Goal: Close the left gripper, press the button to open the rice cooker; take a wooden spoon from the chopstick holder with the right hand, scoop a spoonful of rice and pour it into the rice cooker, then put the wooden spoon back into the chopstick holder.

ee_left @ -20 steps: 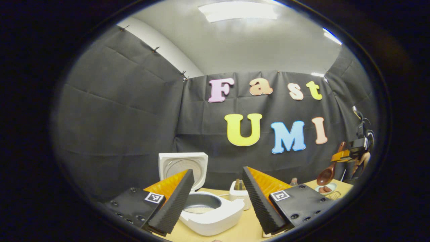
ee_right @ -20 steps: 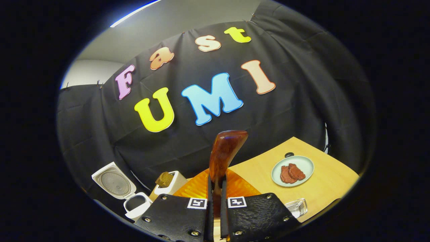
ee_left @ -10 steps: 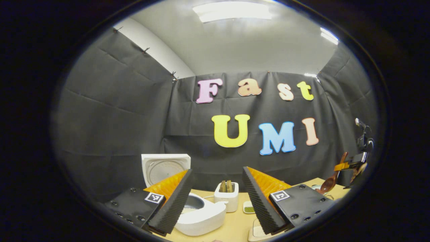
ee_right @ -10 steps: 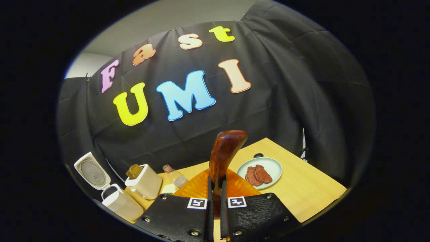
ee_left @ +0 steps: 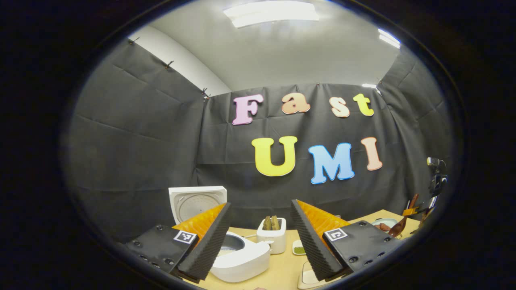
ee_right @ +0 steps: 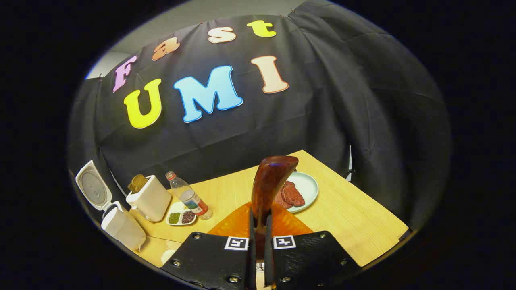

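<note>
Reddish-brown wooden spoon [ee_right: 269, 185] clamped upright between your right gripper [ee_right: 258, 237] fingers, ready for scooping. White rice cooker [ee_left: 238, 257], lid up, just beyond your left gripper [ee_left: 258, 237], fingers apart.

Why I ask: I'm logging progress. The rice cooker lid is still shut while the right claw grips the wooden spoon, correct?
Not quite. The rice cooker lid stands open, as the left gripper view shows. The right claw does grip the wooden spoon.
</note>
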The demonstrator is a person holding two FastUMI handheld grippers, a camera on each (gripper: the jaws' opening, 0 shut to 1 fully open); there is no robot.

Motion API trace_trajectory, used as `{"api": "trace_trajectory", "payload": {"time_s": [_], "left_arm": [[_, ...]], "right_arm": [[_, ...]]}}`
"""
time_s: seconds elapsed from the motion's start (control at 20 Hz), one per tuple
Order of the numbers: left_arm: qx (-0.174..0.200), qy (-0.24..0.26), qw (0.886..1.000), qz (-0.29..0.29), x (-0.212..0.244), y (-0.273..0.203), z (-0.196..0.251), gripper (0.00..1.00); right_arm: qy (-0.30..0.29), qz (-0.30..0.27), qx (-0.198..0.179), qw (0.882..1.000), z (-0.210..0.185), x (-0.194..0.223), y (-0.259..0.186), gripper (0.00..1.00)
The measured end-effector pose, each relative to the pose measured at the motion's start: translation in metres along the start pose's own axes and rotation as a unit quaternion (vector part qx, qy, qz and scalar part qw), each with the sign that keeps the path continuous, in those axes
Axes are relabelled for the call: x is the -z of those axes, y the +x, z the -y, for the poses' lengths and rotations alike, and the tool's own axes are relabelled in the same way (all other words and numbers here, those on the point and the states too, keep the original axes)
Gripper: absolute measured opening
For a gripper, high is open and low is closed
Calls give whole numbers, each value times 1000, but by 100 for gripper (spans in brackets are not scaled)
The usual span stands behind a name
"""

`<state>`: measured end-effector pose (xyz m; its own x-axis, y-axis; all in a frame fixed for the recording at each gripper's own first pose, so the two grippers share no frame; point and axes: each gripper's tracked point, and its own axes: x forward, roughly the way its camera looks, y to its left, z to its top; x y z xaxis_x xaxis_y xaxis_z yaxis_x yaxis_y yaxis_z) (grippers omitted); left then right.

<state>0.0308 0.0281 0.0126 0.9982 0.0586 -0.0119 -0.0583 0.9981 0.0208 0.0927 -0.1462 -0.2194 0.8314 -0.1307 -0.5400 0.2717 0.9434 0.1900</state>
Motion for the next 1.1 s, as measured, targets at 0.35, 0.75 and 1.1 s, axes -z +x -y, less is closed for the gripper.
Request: {"api": "trace_trajectory", "payload": {"time_s": [0.35,0.75,1.1], "left_arm": [[0,7,1000,-1,-1,1,3,99],[-3,6,1000,5,-5,3,2,95],[-59,50,997,-6,-7,16,-12,94]], "right_arm": [[23,-43,-7,999,7,35,8,11],[-31,24,18,999,29,-4,-25,100],[-87,122,6,989,11,-70,-88,100]]}}
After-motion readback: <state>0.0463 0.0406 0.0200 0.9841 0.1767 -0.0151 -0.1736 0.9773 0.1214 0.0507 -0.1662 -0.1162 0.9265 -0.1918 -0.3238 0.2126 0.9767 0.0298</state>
